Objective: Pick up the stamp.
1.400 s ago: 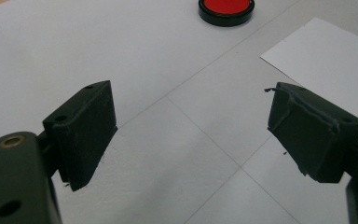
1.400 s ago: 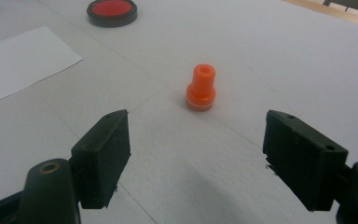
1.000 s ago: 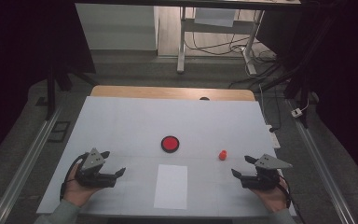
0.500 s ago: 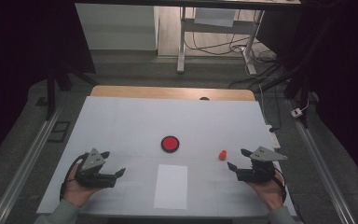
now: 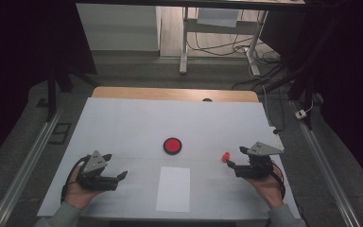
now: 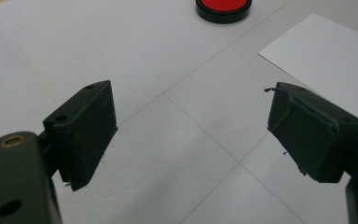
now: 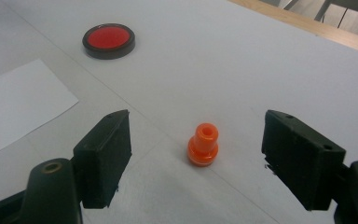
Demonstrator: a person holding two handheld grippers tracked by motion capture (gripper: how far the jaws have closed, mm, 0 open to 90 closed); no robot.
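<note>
The orange peg [image 7: 203,145] is now framed between the two spread jaws of the right claw [image 7: 196,158], a little ahead of their tips and nearer the middle than either side, with nothing gripped. This is what has changed: a second ago the right claw [image 5: 230,163] was held farther out toward the table's right edge, well apart from the peg, and over the last half second it has been brought inward until its tips lie just beside the peg [image 5: 225,156] in the high view. The move is judged to be an approach for a grasp, with the closing not yet begun; a short advance would be needed before the jaws could be shut around the peg. The left claw [image 5: 119,176] has been kept where it was, resting low on the white table [image 5: 123,123], its jaws wide apart and empty, with bare table between them in its own view. The peg is seen as a small, glossy orange piece standing upright, with a broader round base, a narrower neck and a hole in its top. Beyond the right claw, off to its left, a red disc [image 7: 108,40] with a dark rim is seen, and a white sheet of paper [image 7: 16,105] lies nearer on the same side.
</note>
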